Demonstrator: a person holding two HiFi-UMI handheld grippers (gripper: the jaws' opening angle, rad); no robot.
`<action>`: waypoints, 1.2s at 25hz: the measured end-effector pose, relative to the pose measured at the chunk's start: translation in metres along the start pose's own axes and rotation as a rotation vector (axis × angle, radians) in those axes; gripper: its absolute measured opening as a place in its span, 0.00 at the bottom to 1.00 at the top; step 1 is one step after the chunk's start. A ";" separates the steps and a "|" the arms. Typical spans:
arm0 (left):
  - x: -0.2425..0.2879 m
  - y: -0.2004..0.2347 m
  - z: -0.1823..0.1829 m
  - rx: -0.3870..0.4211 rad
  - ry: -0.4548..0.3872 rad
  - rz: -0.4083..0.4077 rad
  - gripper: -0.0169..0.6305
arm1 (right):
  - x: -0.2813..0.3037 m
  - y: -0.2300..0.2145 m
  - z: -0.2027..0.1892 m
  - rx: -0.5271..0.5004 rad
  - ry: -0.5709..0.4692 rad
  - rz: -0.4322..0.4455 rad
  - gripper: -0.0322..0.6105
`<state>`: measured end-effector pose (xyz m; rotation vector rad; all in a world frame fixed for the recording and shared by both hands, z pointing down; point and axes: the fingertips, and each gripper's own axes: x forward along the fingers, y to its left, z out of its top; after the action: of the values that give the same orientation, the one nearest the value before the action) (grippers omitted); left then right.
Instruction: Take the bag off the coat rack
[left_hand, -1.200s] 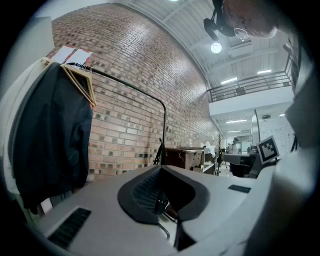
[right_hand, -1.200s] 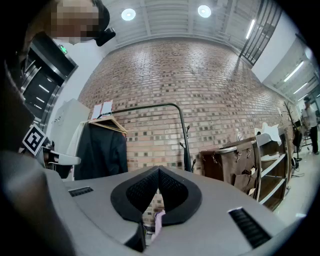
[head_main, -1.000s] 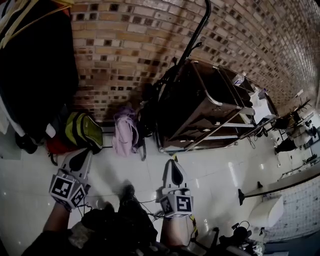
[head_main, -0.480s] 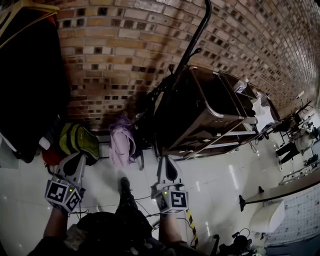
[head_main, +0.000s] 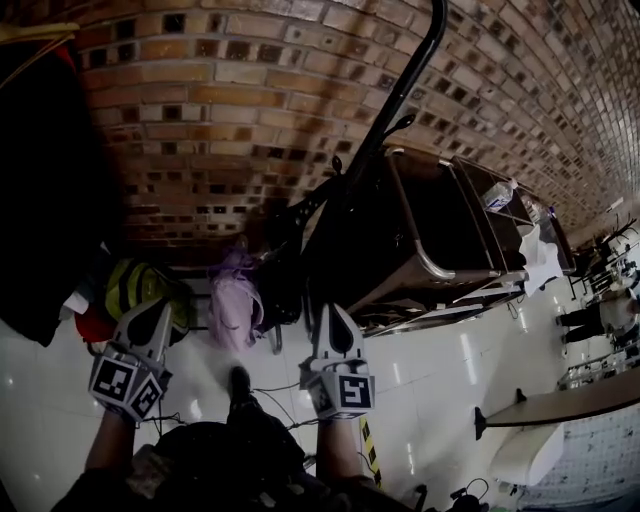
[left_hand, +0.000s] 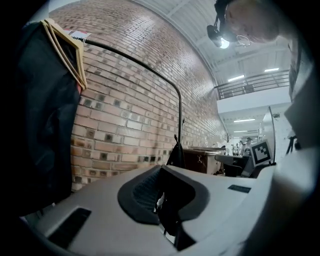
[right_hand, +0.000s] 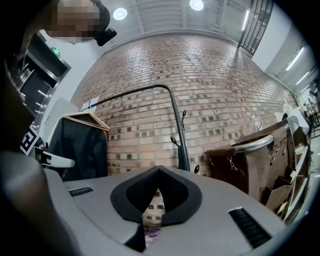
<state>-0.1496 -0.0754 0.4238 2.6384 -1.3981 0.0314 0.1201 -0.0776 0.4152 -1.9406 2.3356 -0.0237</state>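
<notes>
Coat rack (head_main: 400, 102) top cut off; black bag (head_main: 288, 235) indistinct in shadow.

No legible text, label, brand or number anywhere.

We note dim, underexposed head footage: the brick wall (head_main: 250, 100) bows from fisheye distortion, the glossy floor (head_main: 450, 350) carries glare streaks. Ceiling lamps (right_hand: 196, 4) flare brightly; gripper view corners vignette black.
</notes>
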 end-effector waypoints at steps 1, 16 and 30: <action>0.011 -0.001 0.001 0.001 0.000 0.003 0.09 | 0.010 -0.008 -0.001 -0.006 0.005 0.000 0.08; 0.161 0.018 0.025 0.009 -0.045 0.108 0.09 | 0.168 -0.088 -0.050 -0.019 0.127 0.095 0.23; 0.221 0.033 0.024 0.006 -0.005 0.035 0.09 | 0.232 -0.089 -0.060 -0.082 0.180 0.062 0.26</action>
<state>-0.0538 -0.2787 0.4247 2.6210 -1.4476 0.0329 0.1605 -0.3252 0.4657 -1.9784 2.5472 -0.1037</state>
